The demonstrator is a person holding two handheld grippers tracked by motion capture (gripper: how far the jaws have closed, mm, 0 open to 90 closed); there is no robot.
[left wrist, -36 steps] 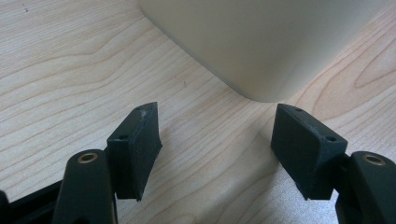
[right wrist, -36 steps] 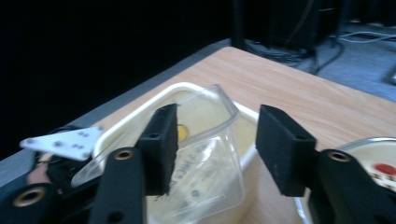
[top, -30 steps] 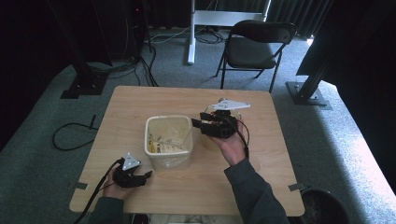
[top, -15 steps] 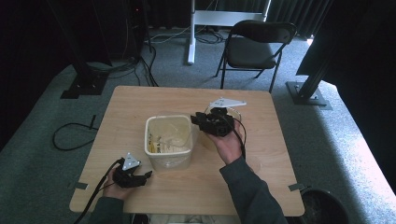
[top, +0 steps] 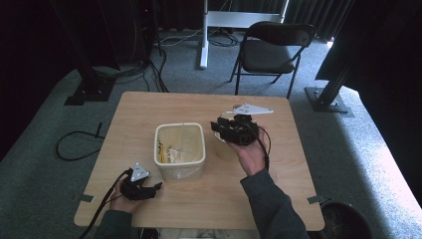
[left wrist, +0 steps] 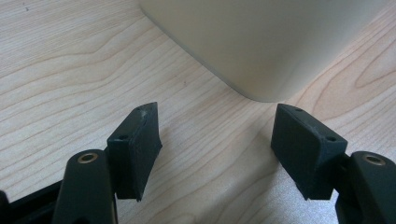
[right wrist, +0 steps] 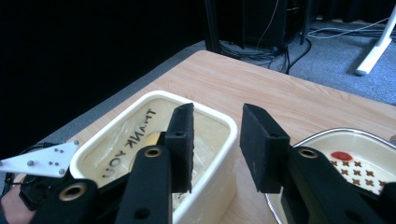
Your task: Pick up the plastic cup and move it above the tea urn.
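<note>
Cream bin (top: 180, 151) sits beside right gripper's (top: 219, 127) parted fingers (right wrist: 183, 135).

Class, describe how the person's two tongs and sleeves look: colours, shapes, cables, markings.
Both tongs, left tongs and right tongs, are black with two blocky, foam-like jaws on arms fixed by brass-ringed screws. Each carries a pale grey three-cornered plate with small dots and trails a black cable. The sleeves are dark grey.
</note>
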